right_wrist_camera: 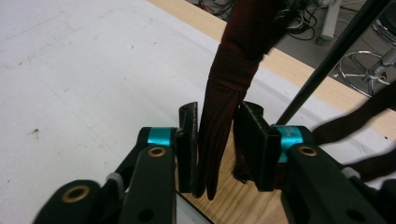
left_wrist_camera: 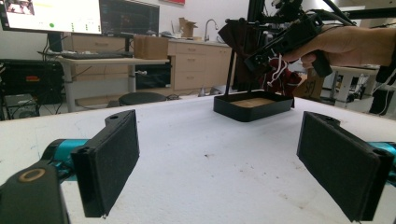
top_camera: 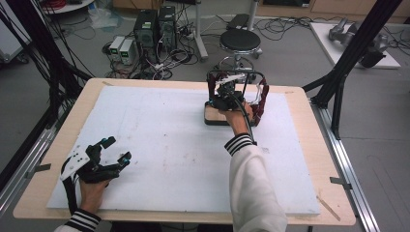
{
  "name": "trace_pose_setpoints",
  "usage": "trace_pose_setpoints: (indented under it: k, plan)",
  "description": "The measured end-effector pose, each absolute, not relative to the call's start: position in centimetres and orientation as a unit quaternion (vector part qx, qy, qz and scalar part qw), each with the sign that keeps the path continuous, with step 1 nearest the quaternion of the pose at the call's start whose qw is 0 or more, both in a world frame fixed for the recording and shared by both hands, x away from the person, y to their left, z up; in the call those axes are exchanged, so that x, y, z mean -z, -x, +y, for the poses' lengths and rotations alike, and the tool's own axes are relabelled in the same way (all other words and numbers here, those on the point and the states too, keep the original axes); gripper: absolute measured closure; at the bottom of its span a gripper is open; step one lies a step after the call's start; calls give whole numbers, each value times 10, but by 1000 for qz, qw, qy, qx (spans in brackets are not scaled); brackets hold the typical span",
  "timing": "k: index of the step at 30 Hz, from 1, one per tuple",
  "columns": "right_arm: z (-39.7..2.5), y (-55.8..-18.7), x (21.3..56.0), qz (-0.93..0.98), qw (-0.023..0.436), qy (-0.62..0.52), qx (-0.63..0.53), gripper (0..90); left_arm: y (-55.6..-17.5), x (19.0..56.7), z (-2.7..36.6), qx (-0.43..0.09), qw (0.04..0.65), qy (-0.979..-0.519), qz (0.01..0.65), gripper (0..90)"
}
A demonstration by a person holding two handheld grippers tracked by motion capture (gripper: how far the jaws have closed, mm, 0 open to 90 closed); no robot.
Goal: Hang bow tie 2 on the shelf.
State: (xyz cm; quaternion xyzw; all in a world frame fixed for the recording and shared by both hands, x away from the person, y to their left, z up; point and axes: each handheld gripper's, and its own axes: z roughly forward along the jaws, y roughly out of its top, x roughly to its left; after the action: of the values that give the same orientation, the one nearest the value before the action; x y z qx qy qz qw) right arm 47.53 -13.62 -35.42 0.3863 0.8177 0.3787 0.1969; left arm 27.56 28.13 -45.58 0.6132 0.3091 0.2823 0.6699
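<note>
Right hand-held gripper (right_wrist_camera: pixel 215 154) is closing its pads around a dark red cloth strip (right_wrist_camera: pixel 229 93) hanging from the black rack (top_camera: pixel 235 76) over its wooden tray (top_camera: pixel 215 114). Pads aren't fully biting yet, so it's risking slipping or tugging the rack over. Left hand-held gripper (top_camera: pixel 115 150) is sitting spread on the worktop (top_camera: pixel 159 140).

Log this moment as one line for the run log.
left gripper: open, idle on the white board | right gripper: closing around dark red cloth strip hanging from black rack | grip: not clearly tight

A dark maroon cloth (right_wrist_camera: pixel 226 100) hung between black fingers (right_wrist_camera: pixel 188 140) banded in teal, above a tan wooden tray (right_wrist_camera: pixel 243 203) with black walls.
</note>
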Motion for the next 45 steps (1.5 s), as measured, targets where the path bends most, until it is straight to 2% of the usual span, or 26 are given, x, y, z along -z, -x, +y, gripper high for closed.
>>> trace_pose_setpoints:
  k: [5,11,17,28,45]
  plan:
    - [-137,-474,352,812,203,-390,-384,506,-276,456,281,-283,669,-614,309,133]
    - [-137,-472,350,811,204,-384,-391,237,-275,456,281,-283,669,-614,309,133]
    - [-139,-450,342,804,210,-369,-416,121,-276,456,281,-283,668,-614,311,134]
    - [-167,-391,327,773,237,-347,-475,112,-276,456,281,-282,669,-613,312,133]
    - [-232,-301,363,703,288,-343,-553,111,-276,456,281,-282,669,-613,311,133]
